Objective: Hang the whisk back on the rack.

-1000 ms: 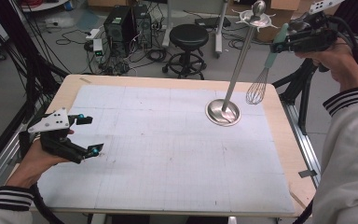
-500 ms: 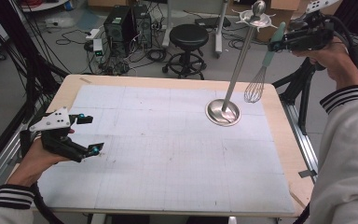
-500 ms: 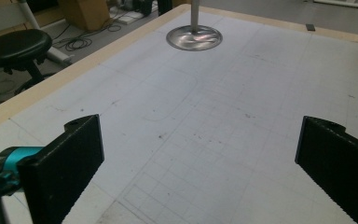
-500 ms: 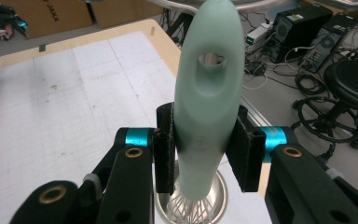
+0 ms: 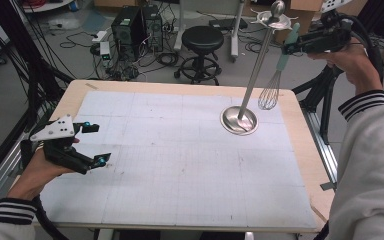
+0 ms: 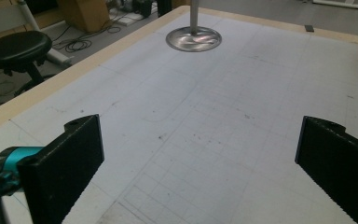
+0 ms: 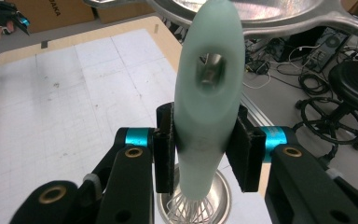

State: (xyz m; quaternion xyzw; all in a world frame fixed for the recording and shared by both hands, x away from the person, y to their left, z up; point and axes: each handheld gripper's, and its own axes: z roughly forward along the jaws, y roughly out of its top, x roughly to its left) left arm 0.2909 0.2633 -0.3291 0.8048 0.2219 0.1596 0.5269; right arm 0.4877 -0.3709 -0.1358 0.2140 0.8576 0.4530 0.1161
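A metal stand rises from a round base (image 5: 239,120) at the table's far right to a hooked top (image 5: 276,19). Just right of its pole hangs a whisk (image 5: 270,92) with a pale green handle, wires downward. High beside the stand's top, my right gripper (image 5: 292,47) is shut on that handle. In the right gripper view the handle (image 7: 207,93) stands between the pads of that gripper (image 7: 205,149), its hanging hole just under the stand's top (image 7: 261,14). My left gripper (image 5: 92,145) is held low over the mat's left side, open and holding nothing (image 6: 200,158); the stand's base (image 6: 194,38) lies far ahead of it.
A white gridded mat (image 5: 180,165) covers most of the wooden table. Beyond the far edge stand a black stool (image 5: 202,37) and computer towers (image 5: 135,25) among floor cables. Black tripod legs (image 5: 320,90) stand off the right edge.
My right gripper has edged the whisk slightly left, closer to the stand's top. The left gripper has stayed put.
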